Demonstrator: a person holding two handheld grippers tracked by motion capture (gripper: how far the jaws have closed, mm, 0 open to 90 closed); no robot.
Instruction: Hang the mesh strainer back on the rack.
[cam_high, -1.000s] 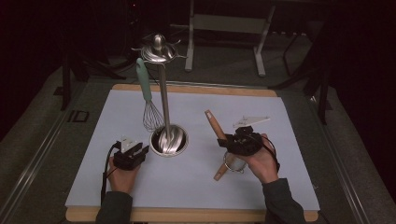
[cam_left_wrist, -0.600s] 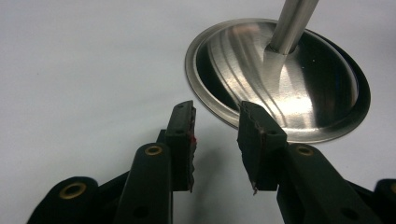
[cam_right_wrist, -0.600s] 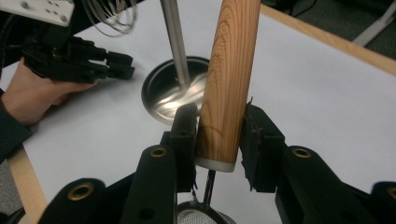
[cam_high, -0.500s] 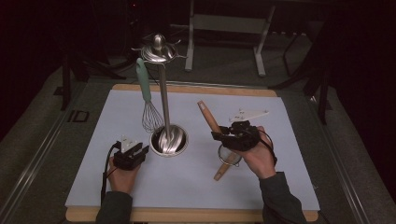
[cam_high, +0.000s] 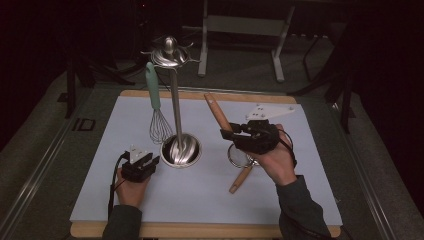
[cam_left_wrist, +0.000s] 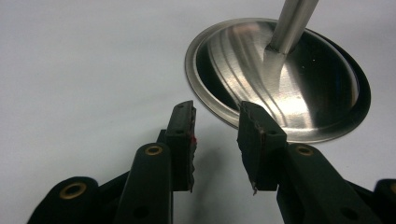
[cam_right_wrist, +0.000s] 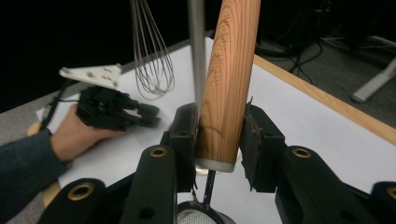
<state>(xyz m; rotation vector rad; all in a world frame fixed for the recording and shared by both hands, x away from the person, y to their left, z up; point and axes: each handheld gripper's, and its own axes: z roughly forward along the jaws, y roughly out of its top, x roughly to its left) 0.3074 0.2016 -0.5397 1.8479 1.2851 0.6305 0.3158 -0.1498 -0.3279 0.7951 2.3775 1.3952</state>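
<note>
Here the right gripper (cam_right_wrist: 217, 140) has its fingers pinching the light wooden handle of a small mesh strainer (cam_right_wrist: 229, 79), lifted and tilted above the right half of the white surface (cam_high: 210, 200). The left gripper (cam_left_wrist: 216, 140) rests near the front-left corner, fingers spread with nothing between them, just beside the round steel base of the utensil stand (cam_left_wrist: 299, 88), where a green-handled wire whisk (cam_high: 156, 107) hangs.

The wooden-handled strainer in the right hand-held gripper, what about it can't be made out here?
- Strainer mesh bowl: in the high view the right hand-held gripper and hand cover it; the right gripper view's bottom edge cuts it off.
- Handle's far end: cut off by the right gripper view's top edge.
- A second wooden piece below the hand: what it belongs to is hidden.
</note>
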